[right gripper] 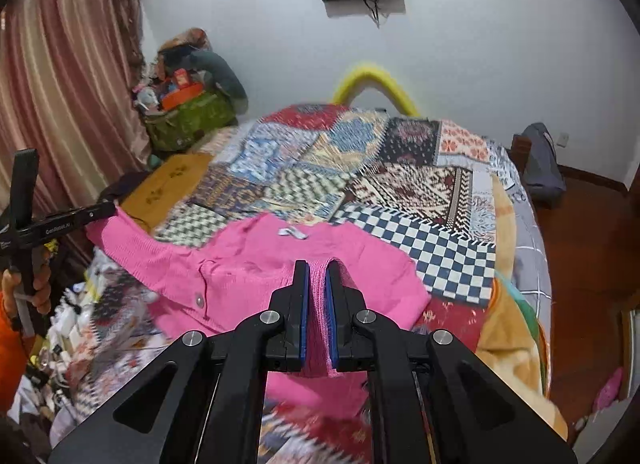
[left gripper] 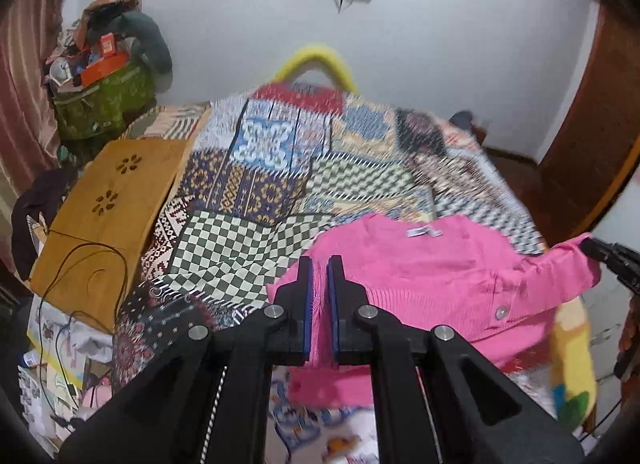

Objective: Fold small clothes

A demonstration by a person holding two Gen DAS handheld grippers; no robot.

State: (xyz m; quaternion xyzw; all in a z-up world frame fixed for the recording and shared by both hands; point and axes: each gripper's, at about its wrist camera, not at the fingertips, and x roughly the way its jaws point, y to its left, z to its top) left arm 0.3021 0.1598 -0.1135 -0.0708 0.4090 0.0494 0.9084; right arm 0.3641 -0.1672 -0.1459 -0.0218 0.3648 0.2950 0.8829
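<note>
A bed with a patchwork quilt (right gripper: 400, 183) carries the pink cardigan (left gripper: 440, 276). Left gripper (left gripper: 320, 284) and right gripper (right gripper: 317, 288) each clamp its near hem between narrow jaws. Judged step: first fold; next, carry hem toward the collar.

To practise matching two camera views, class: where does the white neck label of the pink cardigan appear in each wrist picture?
Left wrist view: the white neck label sits right of centre, above the left tongs.
Right wrist view: the label sits just left of centre, above the right tongs.
Shared landmark: the yellow arch behind the bed.
</note>
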